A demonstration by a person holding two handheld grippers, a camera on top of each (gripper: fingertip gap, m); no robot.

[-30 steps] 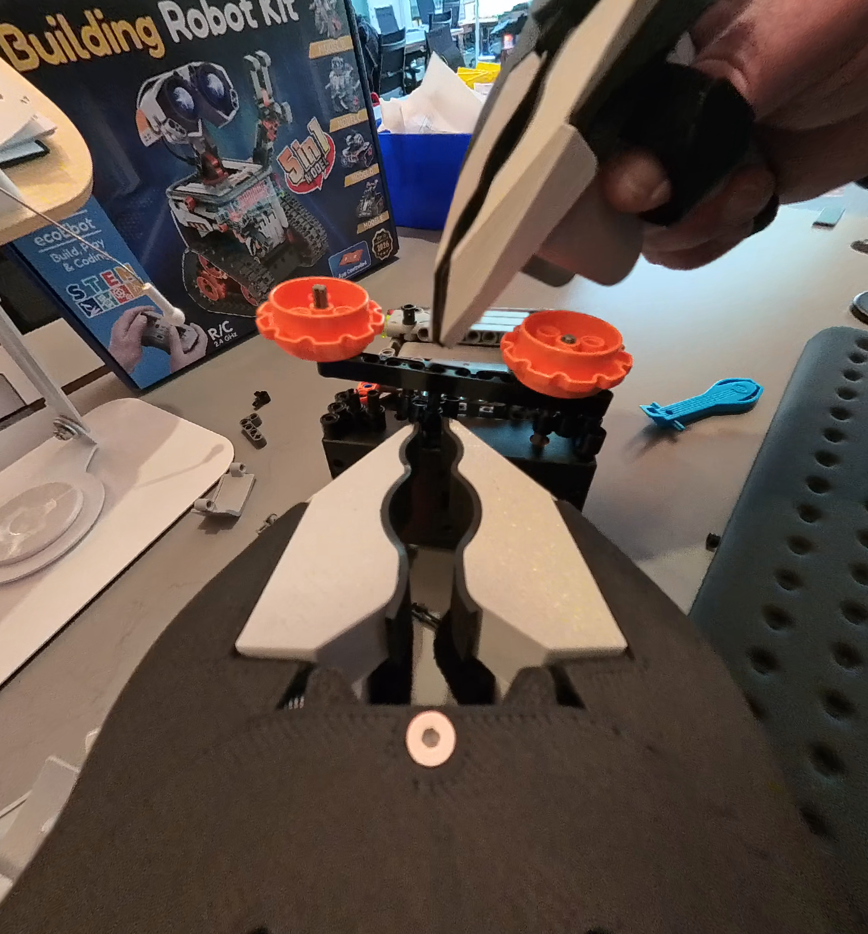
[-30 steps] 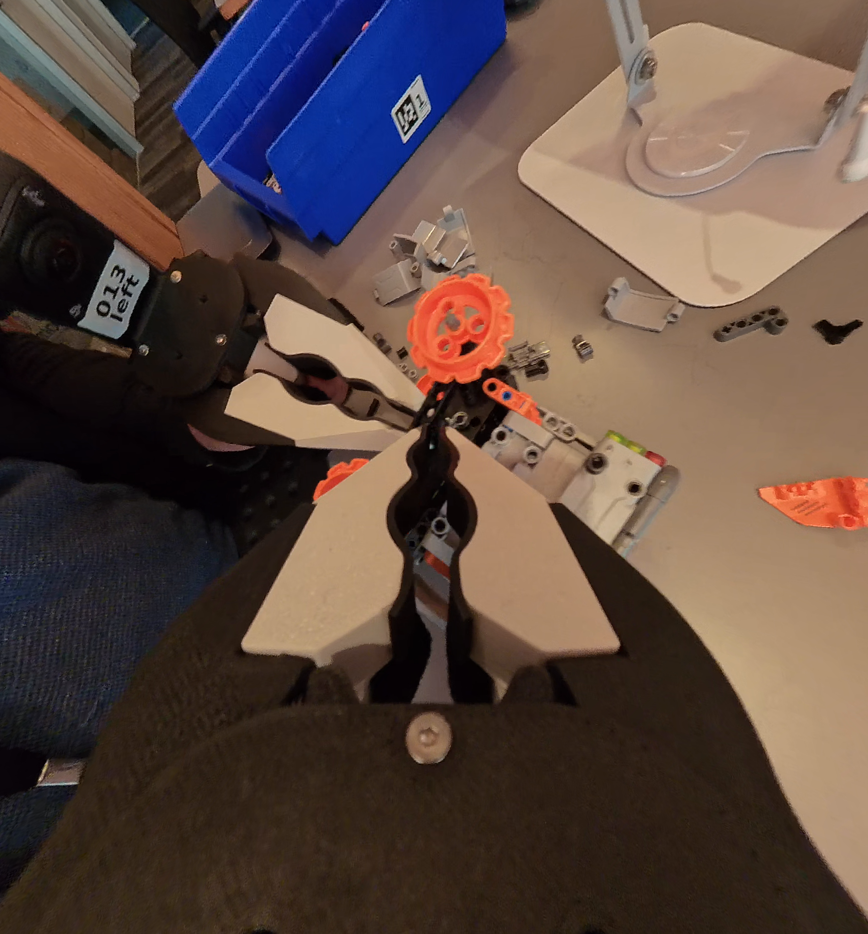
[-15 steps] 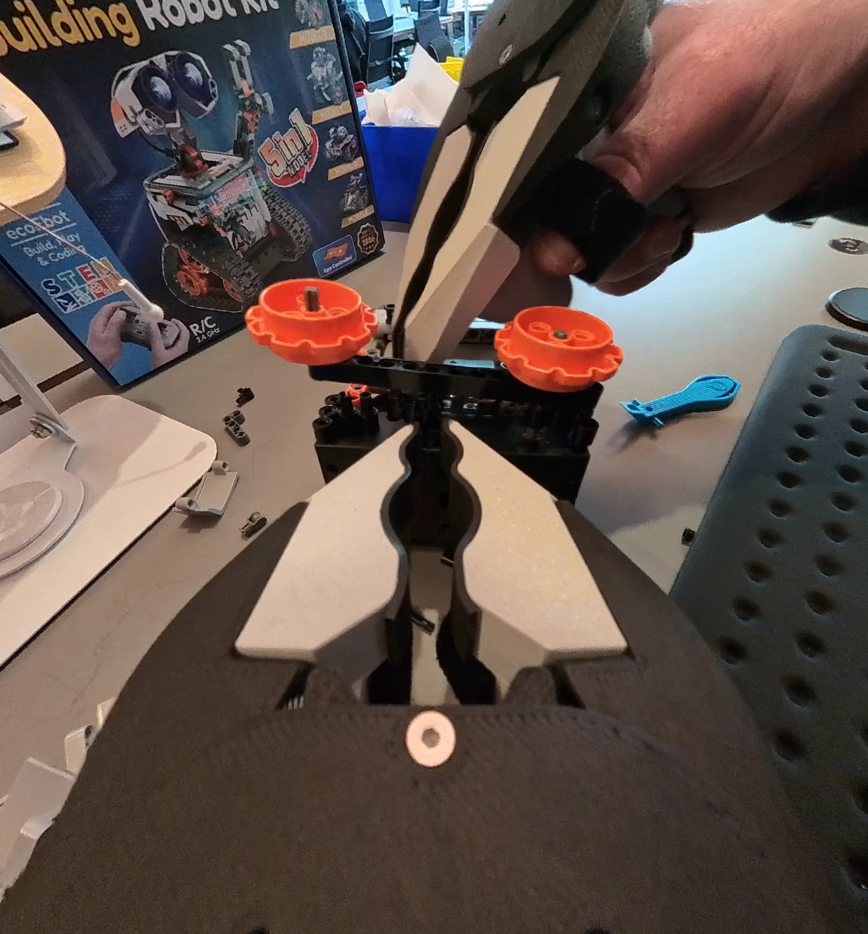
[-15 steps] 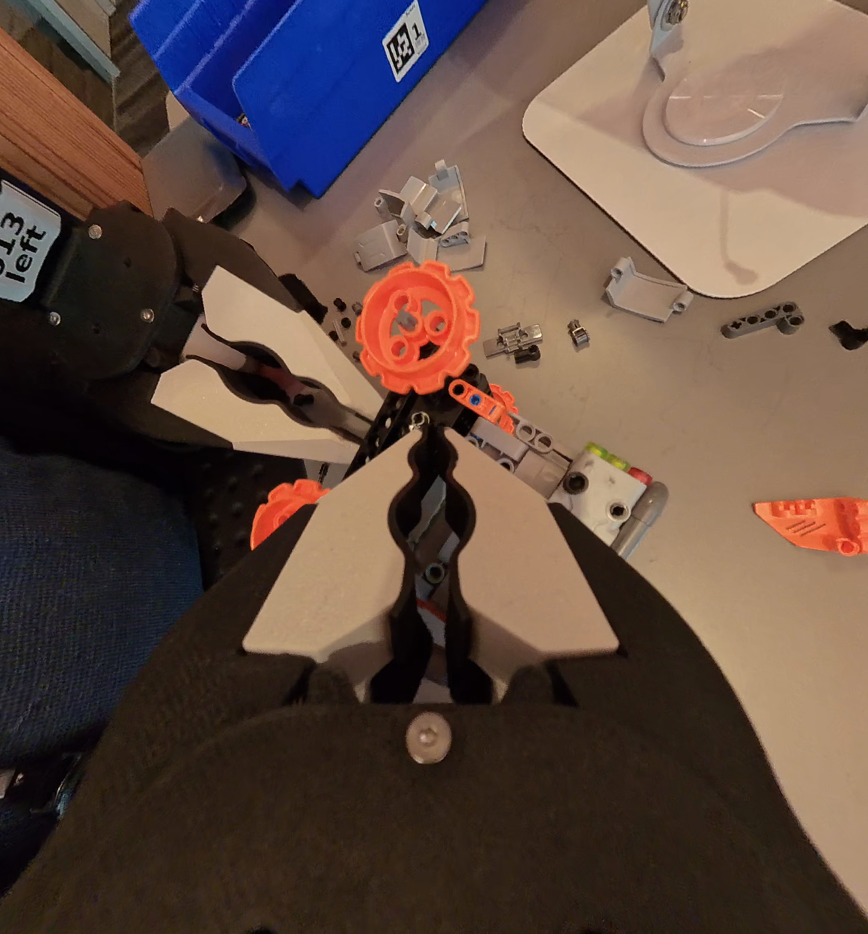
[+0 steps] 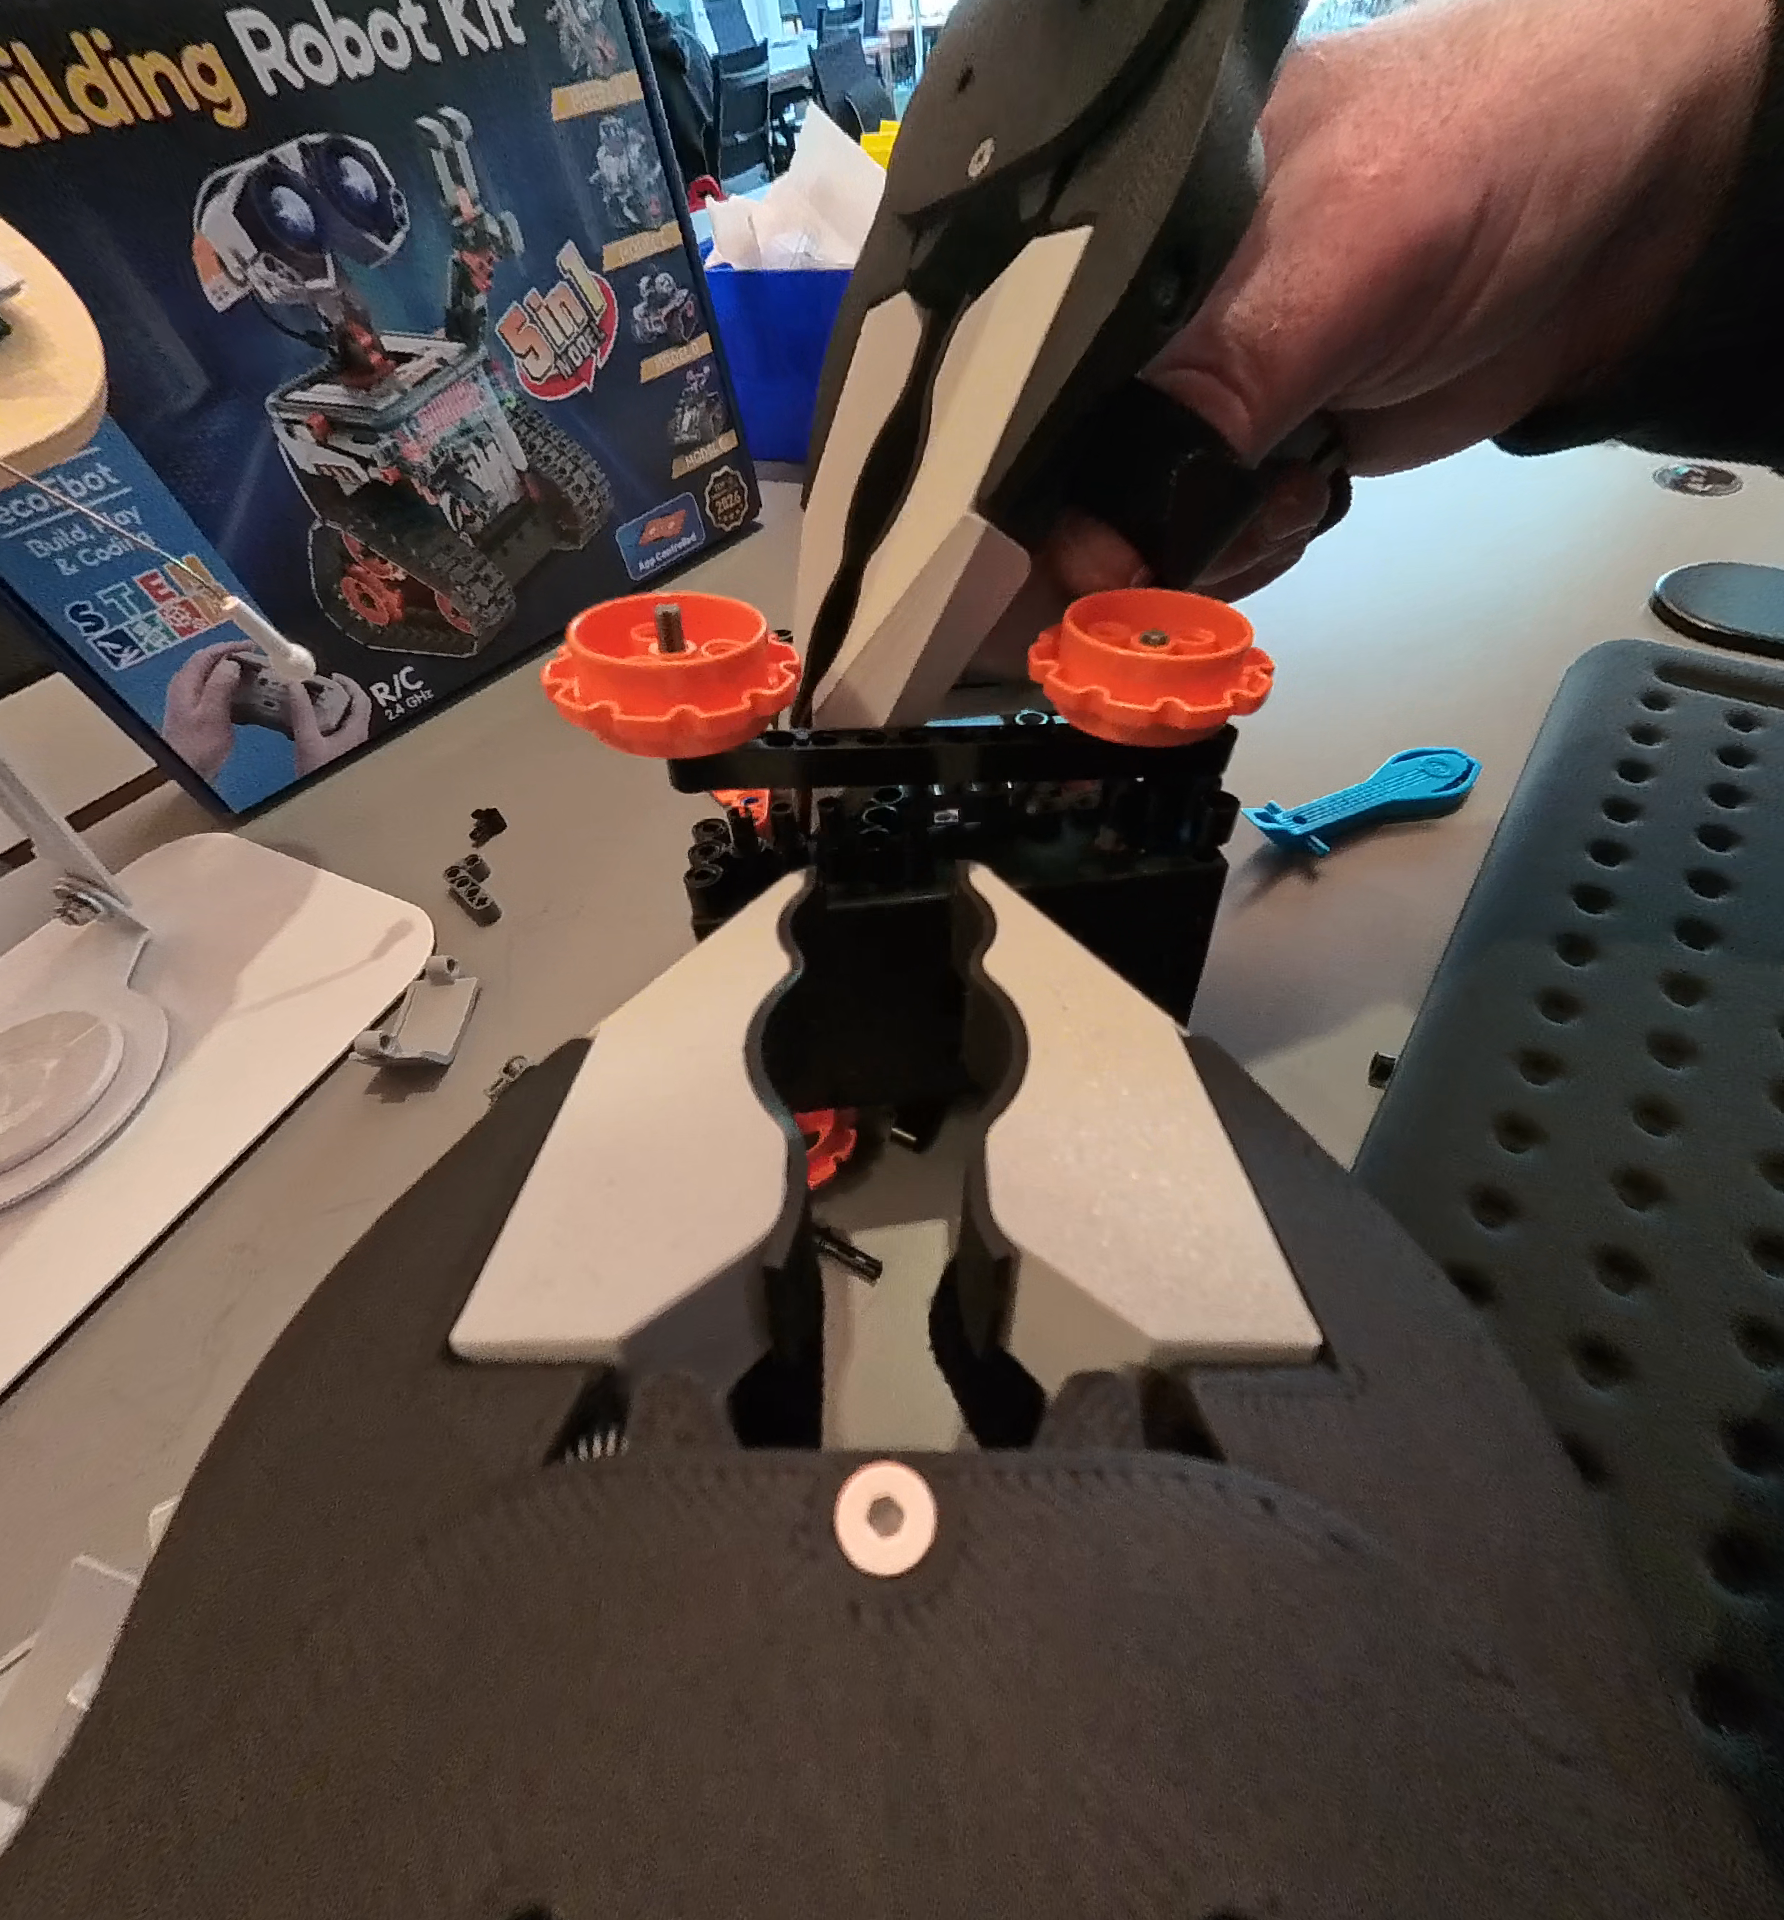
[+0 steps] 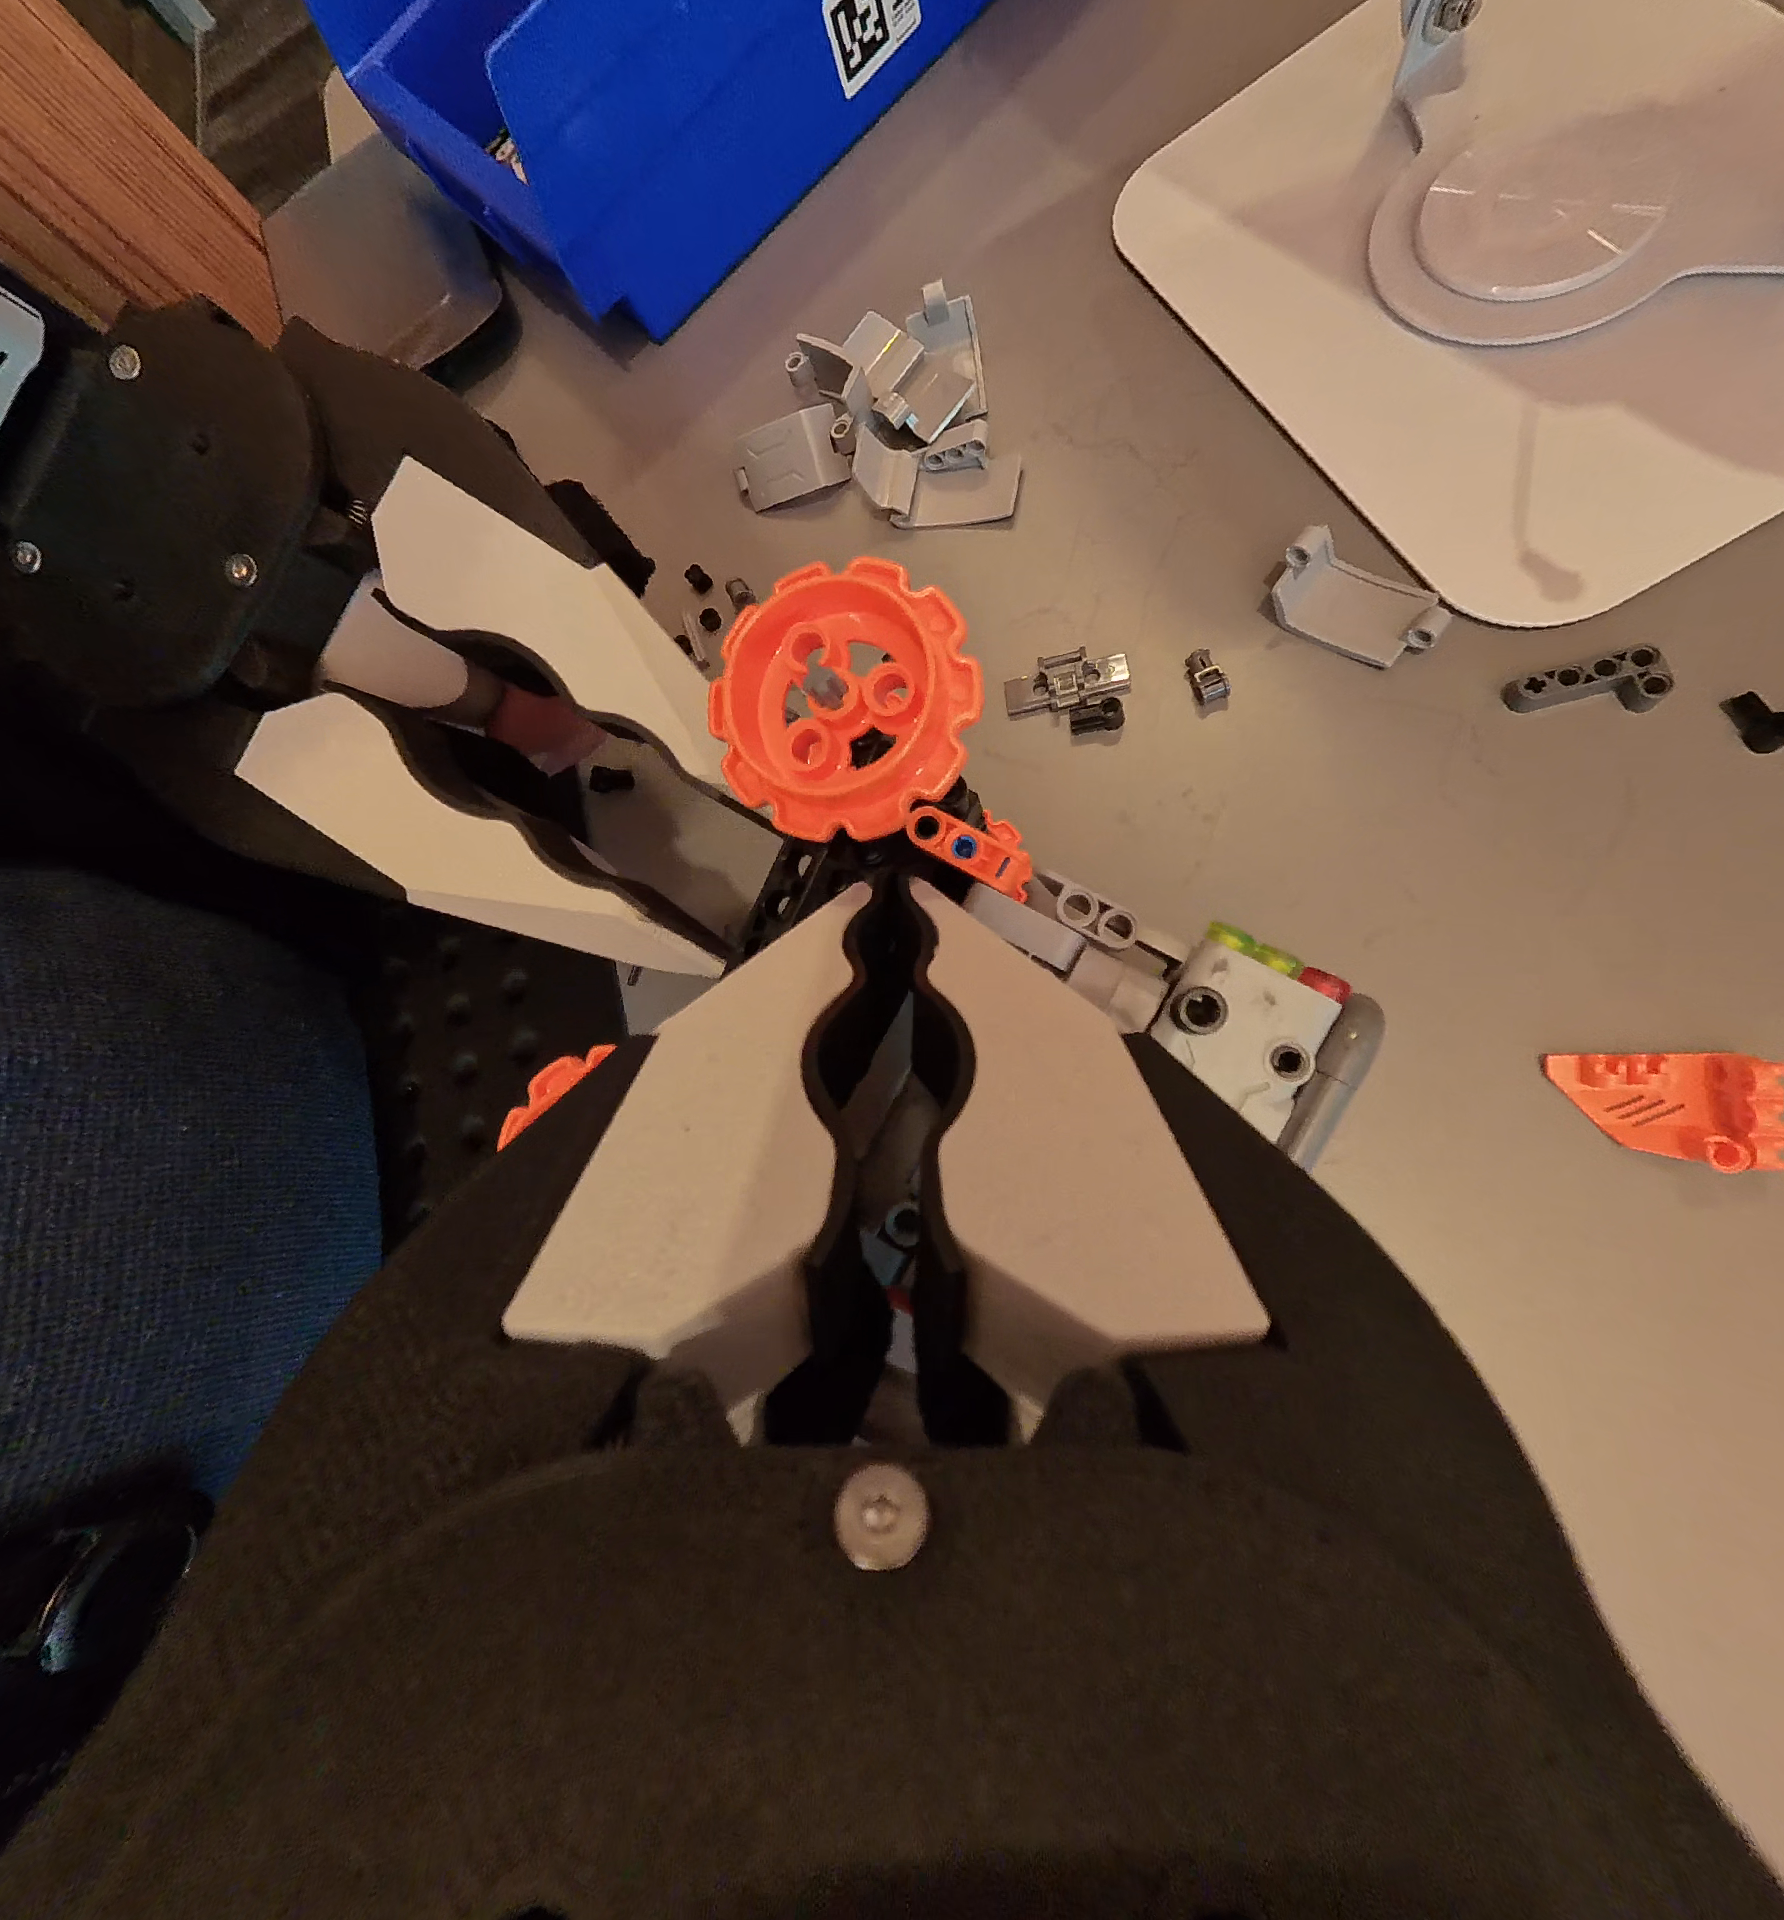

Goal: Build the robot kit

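A black brick-built assembly (image 5: 1075,914) stands on the table and carries a black beam (image 5: 971,746) with two orange toothed wheels (image 5: 670,665) (image 5: 1148,665). My left gripper (image 5: 886,883) is partly open, its tips on either side of the assembly's black front. My right gripper (image 5: 815,717) comes down from above between the wheels, held by a hand. In the right wrist view the right gripper (image 6: 890,891) is shut on the black beam just below one orange wheel (image 6: 841,696). The left gripper's fingers (image 6: 514,623) show at the left there.
A robot kit box (image 5: 348,364) stands behind. A white stand base (image 5: 140,987) lies at the left and a perforated dark pad (image 5: 1646,1039) at the right. Also here are a blue tool (image 5: 1376,790), a blue bin (image 6: 680,135), loose grey parts (image 6: 877,426), an orange panel (image 6: 1667,1107) and a white motor block (image 6: 1252,1018). My left and right fingertips are right by each other.
My left gripper's jaws have parted wider around the assembly. My right gripper has swung more upright and stays at the black beam. Both views have shifted a little.
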